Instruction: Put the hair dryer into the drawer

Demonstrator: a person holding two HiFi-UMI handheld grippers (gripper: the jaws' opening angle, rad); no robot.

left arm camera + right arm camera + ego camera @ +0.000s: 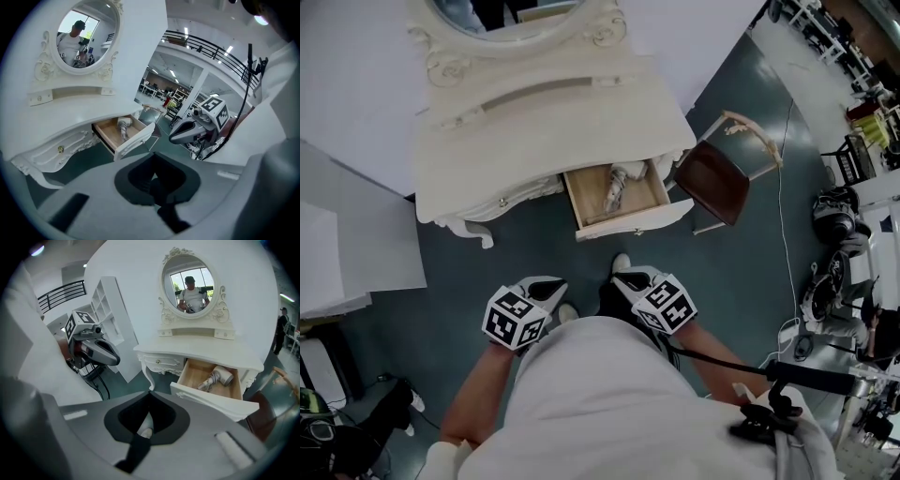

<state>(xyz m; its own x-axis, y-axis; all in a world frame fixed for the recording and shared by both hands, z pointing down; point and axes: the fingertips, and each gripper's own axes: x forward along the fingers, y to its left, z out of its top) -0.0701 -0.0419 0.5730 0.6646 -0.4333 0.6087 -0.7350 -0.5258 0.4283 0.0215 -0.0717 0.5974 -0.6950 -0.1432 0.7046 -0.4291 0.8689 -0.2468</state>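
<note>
The white hair dryer [617, 187] [123, 127] [215, 378] lies inside the open wooden drawer [630, 225] [135, 142] [211, 401] of a white dressing table [534, 131]. Both grippers are held close to the person's body, well back from the table and above the dark floor. My left gripper [546, 287] [152, 157] is shut and holds nothing. My right gripper [630, 279] [150, 394] is also shut and holds nothing. Each gripper view shows the other gripper beside it, pointing toward the table.
A chair with a brown seat [712, 180] stands right of the drawer. An oval mirror [82, 37] [190, 280] tops the table. White shelving [110, 319] is to the left, and equipment and cables [839, 234] crowd the right. The person's shoes [622, 262] are on the floor.
</note>
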